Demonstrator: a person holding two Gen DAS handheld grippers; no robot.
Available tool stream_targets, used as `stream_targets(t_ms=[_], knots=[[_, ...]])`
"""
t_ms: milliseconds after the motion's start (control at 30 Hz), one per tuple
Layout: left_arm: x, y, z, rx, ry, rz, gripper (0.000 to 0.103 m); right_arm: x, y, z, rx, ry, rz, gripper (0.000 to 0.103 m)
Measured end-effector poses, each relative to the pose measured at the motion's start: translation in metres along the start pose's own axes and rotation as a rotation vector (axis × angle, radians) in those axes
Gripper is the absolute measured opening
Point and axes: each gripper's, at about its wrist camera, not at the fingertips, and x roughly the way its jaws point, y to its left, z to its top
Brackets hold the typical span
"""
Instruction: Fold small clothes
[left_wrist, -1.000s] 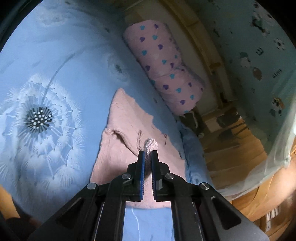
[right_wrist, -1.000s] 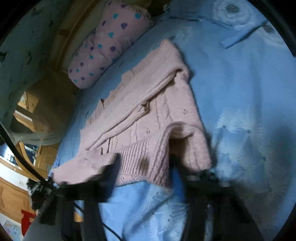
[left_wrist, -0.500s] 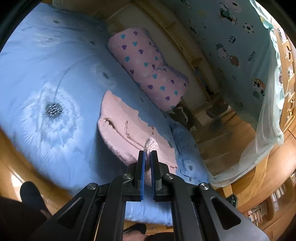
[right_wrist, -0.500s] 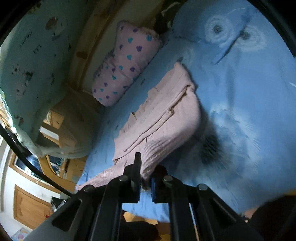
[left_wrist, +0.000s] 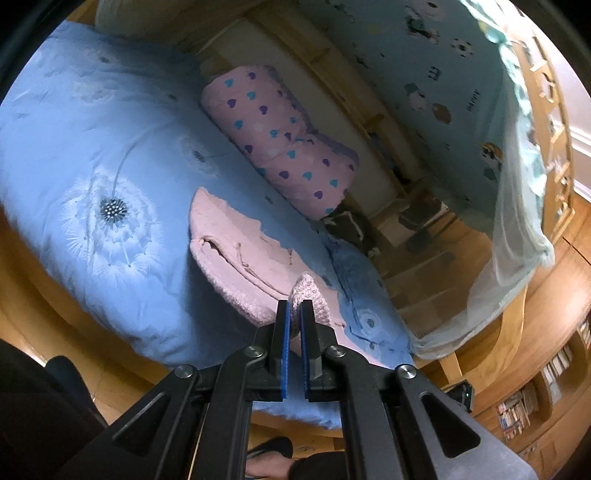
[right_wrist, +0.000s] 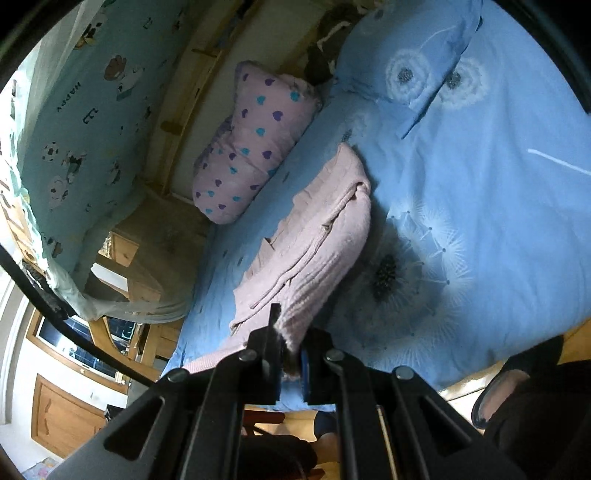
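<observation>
Dandelion-print quilt — ribbed pink knit sweater

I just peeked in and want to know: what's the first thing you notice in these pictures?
A pink knitted sweater lies partly folded on a blue bedspread printed with white dandelions. Both the left gripper and the right gripper pinch its near edge. Behind it, by the wooden bed frame, sits a pink pillow dotted with hearts.

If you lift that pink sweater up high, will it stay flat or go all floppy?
Probably floppy: the pink sweater is soft knit, and it already sags between the left gripper and the right gripper, which pinch its edge. It likely weighs little, since only small bunches are pinched. Its nubbly knit probably won't slip from the jaws.
</observation>
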Motion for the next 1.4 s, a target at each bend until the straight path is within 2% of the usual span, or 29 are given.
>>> stream_targets(t_ms=[133, 500, 733, 1067, 1400], knots=[[-0.015, -0.003, -0.008, 0.018, 0.000, -0.042, 0.000, -0.016, 0.002, -0.008, -0.008, -0.013, 0.000, 0.007], [-0.045, -0.018, -0.027, 0.061, 0.005, -0.059, 0.000, -0.051, 0.002, -0.022, -0.020, -0.036, -0.002, 0.007], [-0.034, -0.022, -0.025, 0.073, 0.001, -0.047, 0.000, -0.043, 0.006, -0.012, -0.045, -0.032, -0.010, 0.007], [-0.009, -0.007, -0.001, 0.033, 0.014, -0.015, 0.000, -0.022, 0.005, 0.015, -0.030, -0.022, -0.010, 0.007], [0.030, -0.021, 0.025, 0.116, 0.054, 0.022, 0.000, 0.015, 0.018, 0.052, -0.078, 0.019, -0.070, 0.007]])
